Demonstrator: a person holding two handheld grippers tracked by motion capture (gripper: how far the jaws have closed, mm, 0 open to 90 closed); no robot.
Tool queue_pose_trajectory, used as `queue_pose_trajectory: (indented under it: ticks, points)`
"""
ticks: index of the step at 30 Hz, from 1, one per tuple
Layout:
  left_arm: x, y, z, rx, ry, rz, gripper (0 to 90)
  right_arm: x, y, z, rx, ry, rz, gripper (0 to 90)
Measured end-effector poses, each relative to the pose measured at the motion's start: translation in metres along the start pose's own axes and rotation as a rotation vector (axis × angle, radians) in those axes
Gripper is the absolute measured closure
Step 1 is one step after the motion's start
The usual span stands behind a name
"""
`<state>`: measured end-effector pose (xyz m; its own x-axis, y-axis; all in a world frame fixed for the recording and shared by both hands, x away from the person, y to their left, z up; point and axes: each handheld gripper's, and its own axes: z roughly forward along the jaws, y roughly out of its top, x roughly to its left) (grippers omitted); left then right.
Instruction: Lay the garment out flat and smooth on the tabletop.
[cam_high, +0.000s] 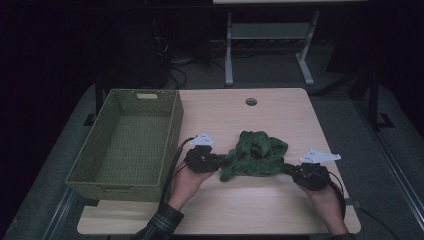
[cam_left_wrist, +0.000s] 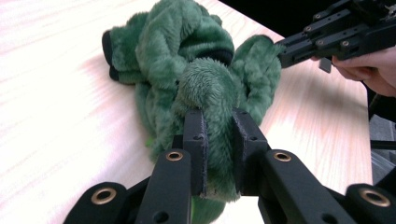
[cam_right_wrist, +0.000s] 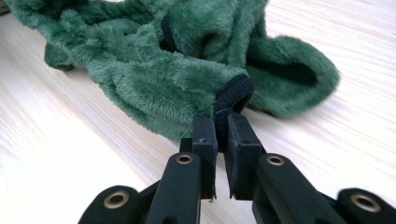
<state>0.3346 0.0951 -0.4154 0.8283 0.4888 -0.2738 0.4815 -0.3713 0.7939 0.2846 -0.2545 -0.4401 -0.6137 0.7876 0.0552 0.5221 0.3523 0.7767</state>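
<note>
At the left of the wooden table (cam_high: 280, 120) a green woven basket (cam_high: 170, 135) is sitting with its long side running away from the person, and nothing is lying inside it. Just to the right of the basket, the left hand (cam_high: 186, 181) is holding the left gripper (cam_high: 223, 161), which is pointing to the right across the table. In the left gripper view its two black jaws are pinching a thick fold of the green fleece garment (cam_left_wrist: 196, 79), with the fur bulging up between and above the pads, so this gripper (cam_left_wrist: 219, 140) is gripping the cloth.

The garment (cam_high: 256, 154) is lying in a crumpled heap on the middle of the table, between the two grippers and well apart from the round hole (cam_high: 251, 102) near the far edge. Dark ribbed trim is showing at some of its edges (cam_right_wrist: 163, 65).

To the right of the heap, the right hand (cam_high: 327, 202) is holding the right gripper (cam_high: 287, 169), which is pointing to the left at the garment. In the right gripper view its jaws are nearly together and are clamping the dark ribbed cuff (cam_right_wrist: 233, 95) at the garment's near edge, so this gripper (cam_right_wrist: 222, 135) too is gripping the cloth. The left gripper view is also showing the right gripper at its upper right, touching the far side of the heap.
</note>
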Motion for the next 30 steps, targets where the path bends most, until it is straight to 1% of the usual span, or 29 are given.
queue_pose_trajectory:
  ticks: [4,5,7,11,13,16,18,20,21,22,24,25,27,28,29,30]
  points:
    - [-0.001,-0.006,-0.002,0.006,0.0,-0.011,78.1,0.0,-0.006,-0.007,0.005,-0.017,0.004,83.6]
    - [-0.001,-0.011,-0.003,0.012,0.0,-0.016,78.6,-0.001,-0.008,-0.009,0.008,-0.027,0.004,83.6]
    - [-0.001,-0.019,-0.005,0.021,0.001,-0.024,81.7,-0.002,-0.011,-0.011,0.014,-0.031,0.017,83.7]
    - [0.001,-0.033,-0.003,0.06,0.0,-0.036,83.4,-0.005,-0.019,-0.015,0.028,-0.033,0.041,83.8]
    - [0.002,-0.036,-0.004,0.078,0.015,-0.036,84.6,-0.005,-0.022,-0.017,0.04,-0.035,0.043,83.8]
    - [0.004,-0.041,-0.003,0.089,0.018,-0.054,85.2,-0.005,-0.028,-0.019,0.055,-0.032,0.049,83.8]
    - [0.004,-0.044,-0.001,0.104,0.023,-0.059,85.2,-0.004,-0.031,-0.017,0.075,-0.029,0.05,83.8]
    - [0.005,-0.045,0.0,0.109,0.028,-0.057,83.2,-0.003,-0.033,-0.014,0.093,-0.03,0.048,83.6]
    - [0.003,-0.045,-0.001,0.114,0.063,-0.048,79.7,-0.003,-0.033,-0.013,0.104,-0.035,0.045,82.9]
    - [0.002,-0.044,-0.003,0.108,0.07,-0.04,78.7,-0.002,-0.034,-0.012,0.105,-0.043,0.043,81.6]
    - [-0.001,-0.041,-0.008,0.086,0.082,-0.042,74.6,-0.002,-0.034,-0.014,0.097,-0.063,0.029,76.2]
    - [-0.002,-0.04,-0.012,0.079,0.083,-0.041,73.0,-0.002,-0.033,-0.015,0.092,-0.074,0.028,74.6]
    - [-0.006,-0.035,-0.02,0.047,0.076,-0.034,72.9,-0.004,-0.033,-0.018,0.084,-0.086,0.031,68.9]
    - [-0.006,-0.035,-0.02,0.047,0.076,-0.034,73.0,-0.004,-0.033,-0.018,0.084,-0.086,0.031,68.9]
    - [-0.011,-0.029,-0.027,0.03,0.078,-0.019,73.0,-0.005,-0.032,-0.022,0.071,-0.093,0.036,67.3]
    - [-0.014,-0.026,-0.029,0.023,0.082,-0.009,73.0,-0.005,-0.031,-0.023,0.065,-0.095,0.036,67.8]
